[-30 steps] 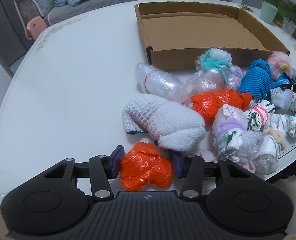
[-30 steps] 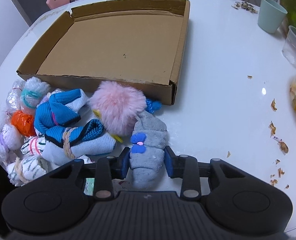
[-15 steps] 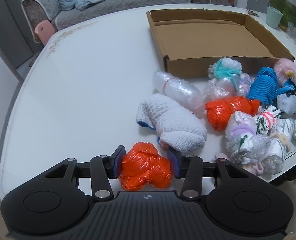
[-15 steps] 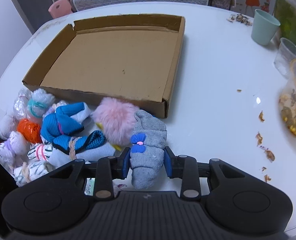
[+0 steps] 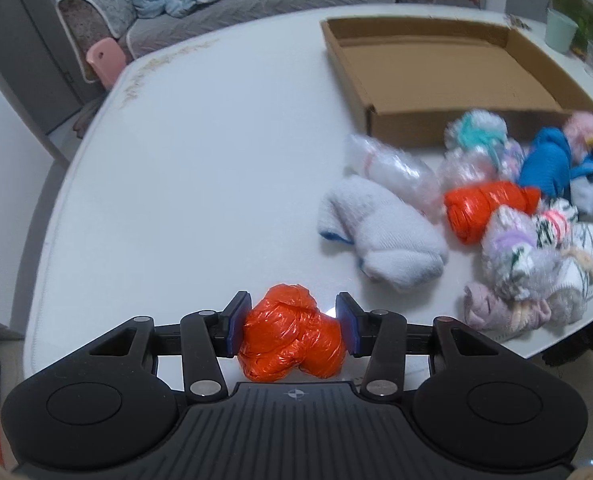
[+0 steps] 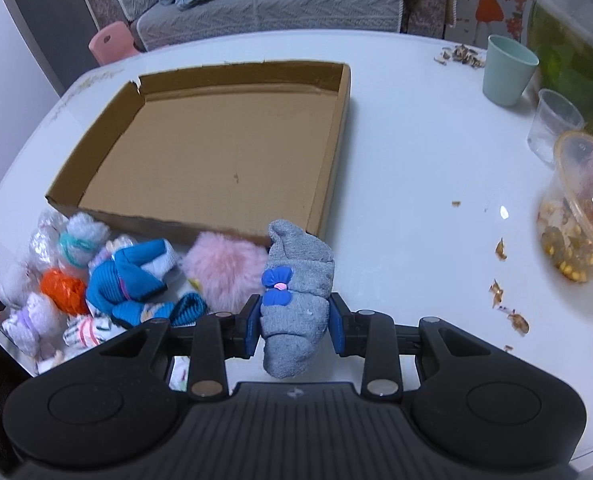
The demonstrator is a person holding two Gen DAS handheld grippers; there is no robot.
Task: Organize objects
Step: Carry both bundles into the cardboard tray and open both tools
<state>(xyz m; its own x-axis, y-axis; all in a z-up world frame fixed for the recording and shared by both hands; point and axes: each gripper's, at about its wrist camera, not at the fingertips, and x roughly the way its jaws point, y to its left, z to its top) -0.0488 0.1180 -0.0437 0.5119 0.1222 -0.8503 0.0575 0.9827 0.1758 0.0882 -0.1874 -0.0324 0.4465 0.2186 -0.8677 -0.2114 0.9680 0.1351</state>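
Note:
My left gripper (image 5: 292,328) is shut on an orange plastic bundle (image 5: 290,340) and holds it above the near left of the white table. My right gripper (image 6: 294,326) is shut on a grey rolled sock with a blue bow (image 6: 296,292), lifted near the front right corner of the shallow empty cardboard box (image 6: 336,152). The box also shows in the left wrist view (image 5: 456,120). A pile of rolled socks and wrapped bundles lies in front of the box: a white knit roll (image 5: 380,236), a second orange bundle (image 5: 484,204), a blue sock (image 6: 128,276), a pink fluffy ball (image 6: 224,272).
A teal cup (image 6: 508,70), a clear plastic cup (image 6: 552,128) and a clear container of food (image 6: 584,208) stand at the table's right side, with crumbs scattered near them. A grey sofa (image 6: 256,4) and a pink stool (image 6: 110,40) are behind the table.
Both grippers have risen and pulled back with their loads. The orange bundle has left the pile; the grey sock has lifted off the table toward the box corner.

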